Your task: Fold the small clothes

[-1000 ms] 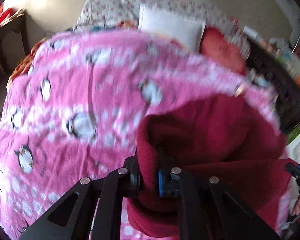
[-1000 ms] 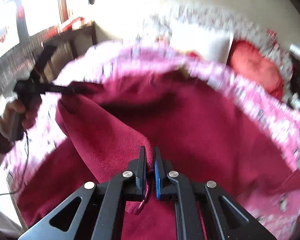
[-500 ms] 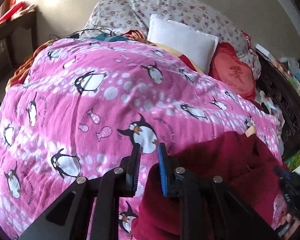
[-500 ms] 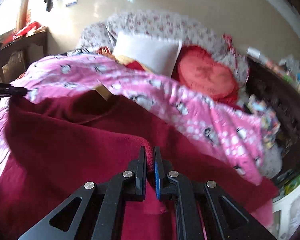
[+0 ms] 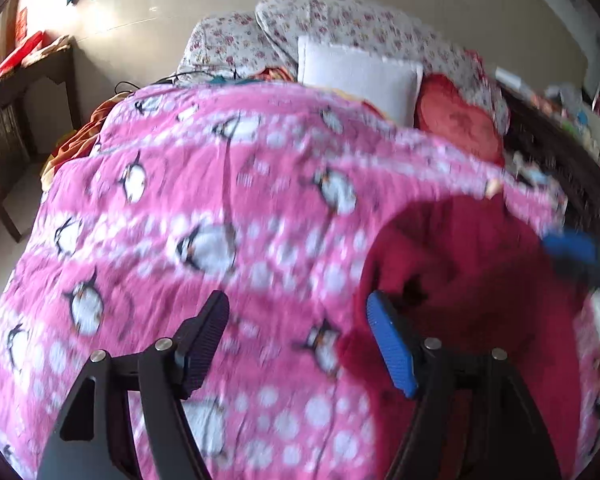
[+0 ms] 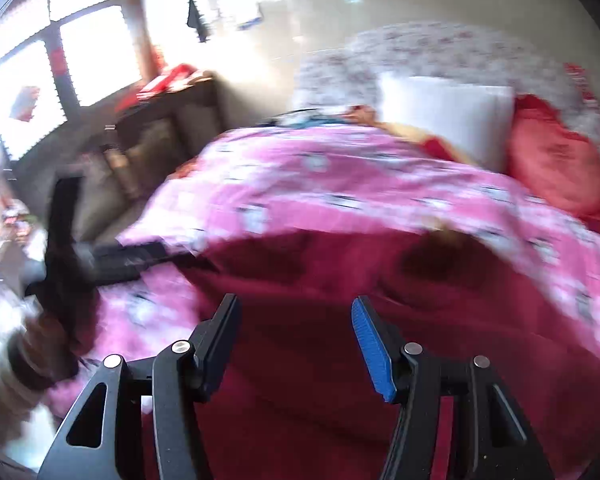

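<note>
left gripper (image 5: 296, 320): on my left-wrist feed, matte black linkage arms with triangular cut-outs and four round silver screws.
left fingers (image 5: 206, 340): one carries a black ribbed pad, the other a bright blue ribbed pad.
right gripper (image 6: 294, 324): the same build on my right-wrist feed, black arms, silver screw heads, triangular slots.
right fingers (image 6: 370, 344): black pad on one, blue ribbed pad on the other.
left hand (image 6: 48, 332): blurred bare skin around a black handle.
sleeve (image 6: 4, 376): pale, light-coloured cuff, with a dark band at the wrist.
</note>
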